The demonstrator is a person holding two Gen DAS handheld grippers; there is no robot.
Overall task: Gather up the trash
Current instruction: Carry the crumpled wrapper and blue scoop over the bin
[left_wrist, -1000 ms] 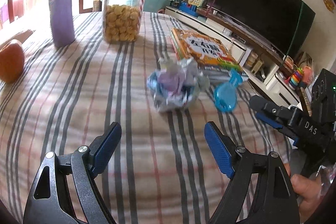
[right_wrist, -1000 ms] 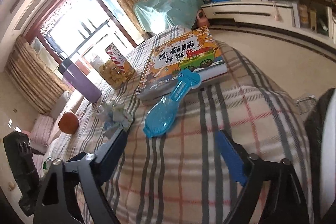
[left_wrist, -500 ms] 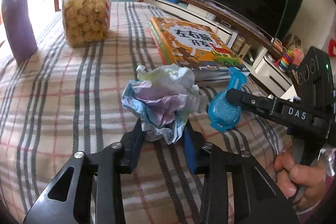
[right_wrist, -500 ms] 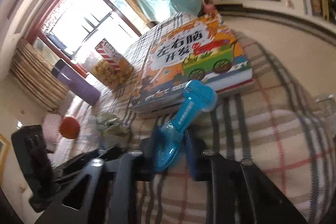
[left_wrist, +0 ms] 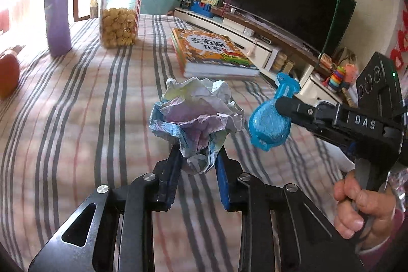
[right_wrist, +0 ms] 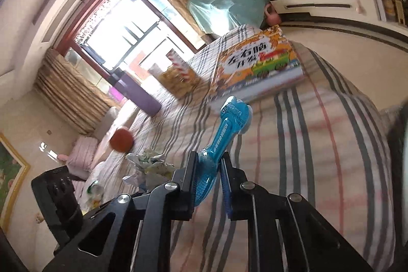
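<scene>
Both your grippers went from wide open a second ago to clamped: your left gripper [left_wrist: 197,159] now has its jaws pinching the crumpled paper [left_wrist: 196,116], lifted off the striped table [left_wrist: 76,119]. Your right gripper [right_wrist: 207,176] jaws hold the blue plastic piece [right_wrist: 224,137] up, right of the paper. Both are picked; you likely need a bin next, none visible.

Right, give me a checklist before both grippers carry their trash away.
1. Left gripper shut on paper wad: ok.
2. Right gripper shut on blue wrapper: ok.
3. Wad clear of the tablecloth: ok.
4. Wrapper clear of the book: ok.
5. Grip on wad deep enough: cannot tell, only its lower tip is pinched.
6. Bin in view: not ok, none visible.
</scene>
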